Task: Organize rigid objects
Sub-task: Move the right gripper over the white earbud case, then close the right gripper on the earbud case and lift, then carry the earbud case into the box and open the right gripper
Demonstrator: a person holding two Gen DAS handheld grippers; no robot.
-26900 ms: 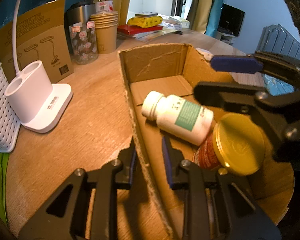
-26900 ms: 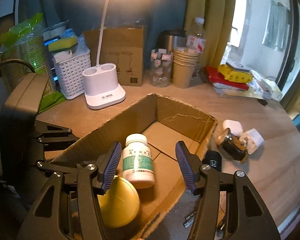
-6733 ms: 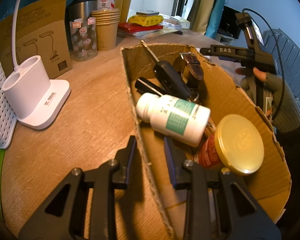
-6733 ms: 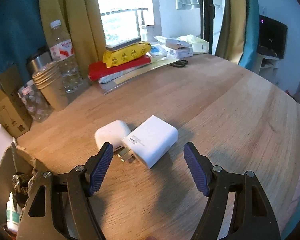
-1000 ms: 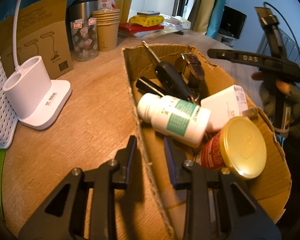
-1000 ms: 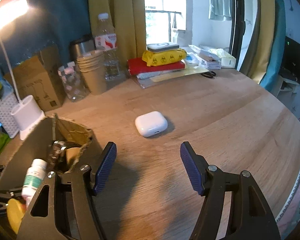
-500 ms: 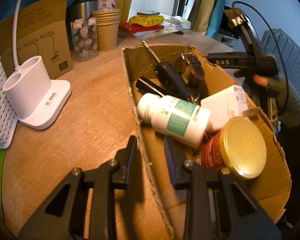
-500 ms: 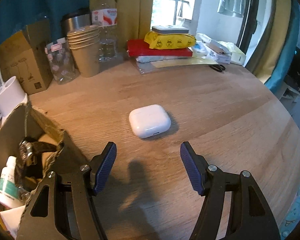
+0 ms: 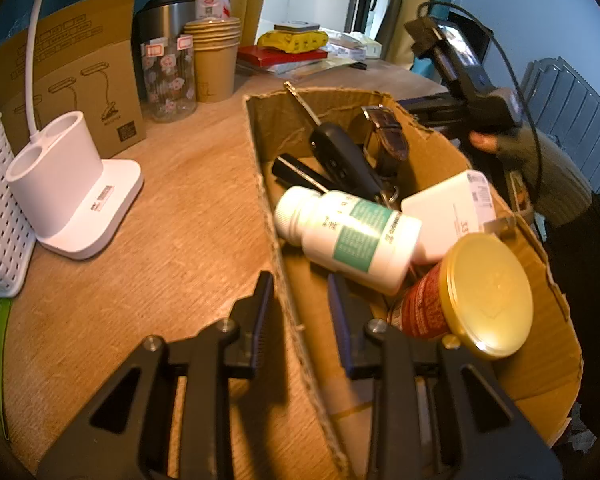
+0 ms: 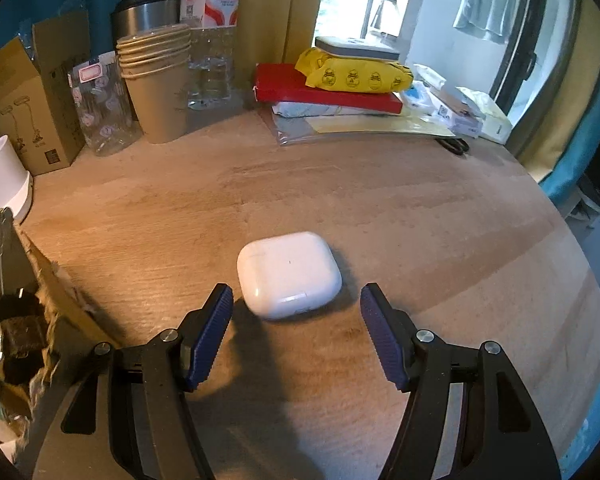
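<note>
Two blue-padded jaws of the right gripper stand spread and empty, with the small white rounded-square earbud case lying flat on the round wooden table just ahead at 12 o'clock, its near edge barely short of the pad tips. To take it well, I would carry the gripper forward and down until both pads flank the case's sides, keep them level with the tabletop, then close squarely on the flat flanks; its glossy, rounded corners would likely slip from a skewed pinch. At 9 o'clock sits the torn brown cardboard box, the likely destination.

Over there the left gripper pinches the box's near wall, one pad outside and one inside, steadying it. Inside lie a white pill bottle with a green label, a red jar with a gold lid, a white charger block, a black car key and a wristwatch.
</note>
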